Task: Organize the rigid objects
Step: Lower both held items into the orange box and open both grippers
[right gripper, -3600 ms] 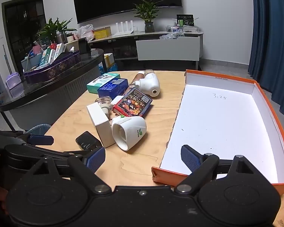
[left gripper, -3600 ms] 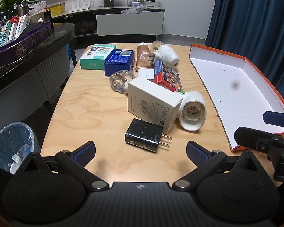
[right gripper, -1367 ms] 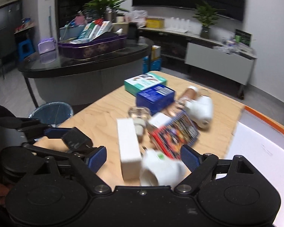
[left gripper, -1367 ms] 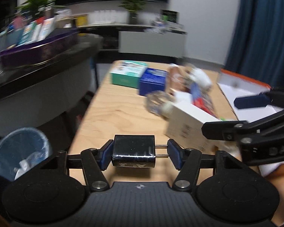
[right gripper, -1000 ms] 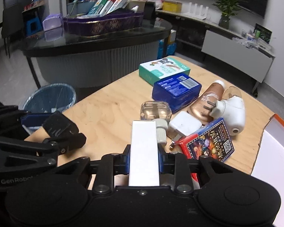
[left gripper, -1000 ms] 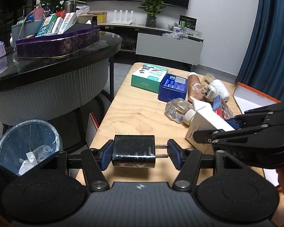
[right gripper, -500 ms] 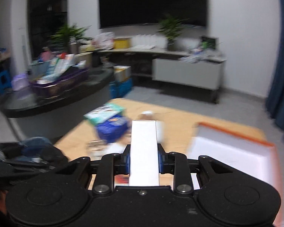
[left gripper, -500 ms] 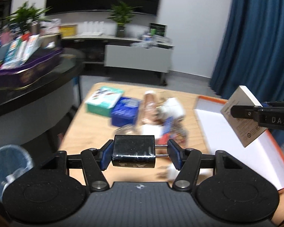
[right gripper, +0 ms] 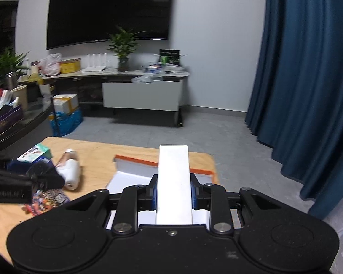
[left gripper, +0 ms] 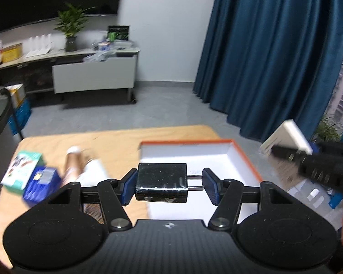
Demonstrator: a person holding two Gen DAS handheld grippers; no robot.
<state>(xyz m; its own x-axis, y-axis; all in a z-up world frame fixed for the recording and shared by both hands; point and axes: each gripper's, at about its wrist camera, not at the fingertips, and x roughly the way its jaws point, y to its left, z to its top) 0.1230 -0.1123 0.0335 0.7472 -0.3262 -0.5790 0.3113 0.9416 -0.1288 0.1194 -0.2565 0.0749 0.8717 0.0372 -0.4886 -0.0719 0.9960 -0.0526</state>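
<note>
While both loads hang above the orange box (left gripper: 244, 157), delivery is under way. Left tongs (left gripper: 169, 183) clamp the black charger (left gripper: 161, 181); right tongs (right gripper: 173, 196) clamp the white box (right gripper: 173, 182). Next, lower and release.

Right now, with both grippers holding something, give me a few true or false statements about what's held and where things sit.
1. The left gripper holds a black charger between its fingers. True.
2. The right gripper is open and holds nothing. False: it is shut on a white box.
3. The orange-rimmed tray holds several items. False: its white floor looks bare where visible.
4. A blue box lies on the wooden table. True.
5. The charger's prongs point toward the left finger. False: they point toward the right finger.
</note>
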